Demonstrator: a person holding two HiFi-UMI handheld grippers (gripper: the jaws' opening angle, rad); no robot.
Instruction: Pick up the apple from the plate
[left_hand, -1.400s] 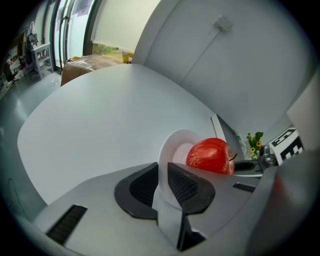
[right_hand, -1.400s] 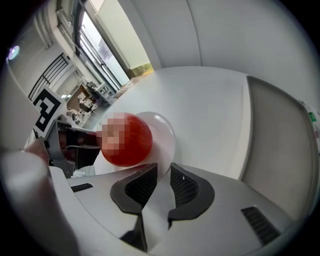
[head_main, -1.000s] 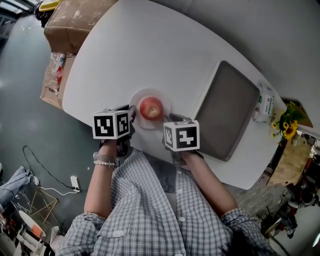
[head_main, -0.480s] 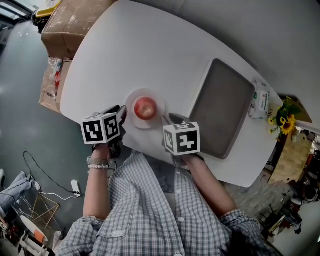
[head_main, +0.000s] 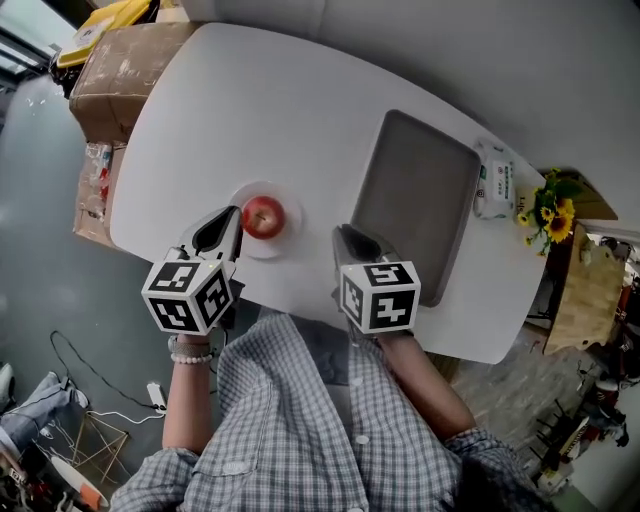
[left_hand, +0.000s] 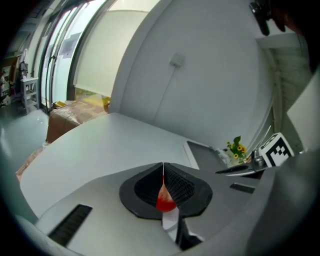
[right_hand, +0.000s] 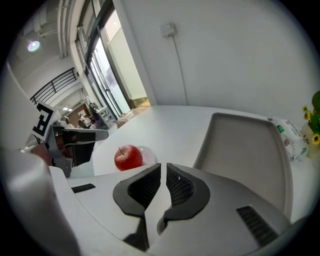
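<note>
Red apple (head_main: 262, 216) on small plate (head_main: 243, 246), white bench (head_main: 300, 110). Left gripper (head_main: 229, 221) just beside plate, fingers together, empty. Right gripper (head_main: 341, 234) well apart, fingers together, empty.

apple (head_main: 262, 216): red, round, upright, stem up | resting on plate (head_main: 243, 243), about centred | plate: small, round, pale, flat on white bench (head_main: 280, 120), near the bench's left near edge

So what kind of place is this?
Probably an office or workshop room, not a kitchen: a big white table, a cardboard box on the grey floor, and tall windows.
</note>
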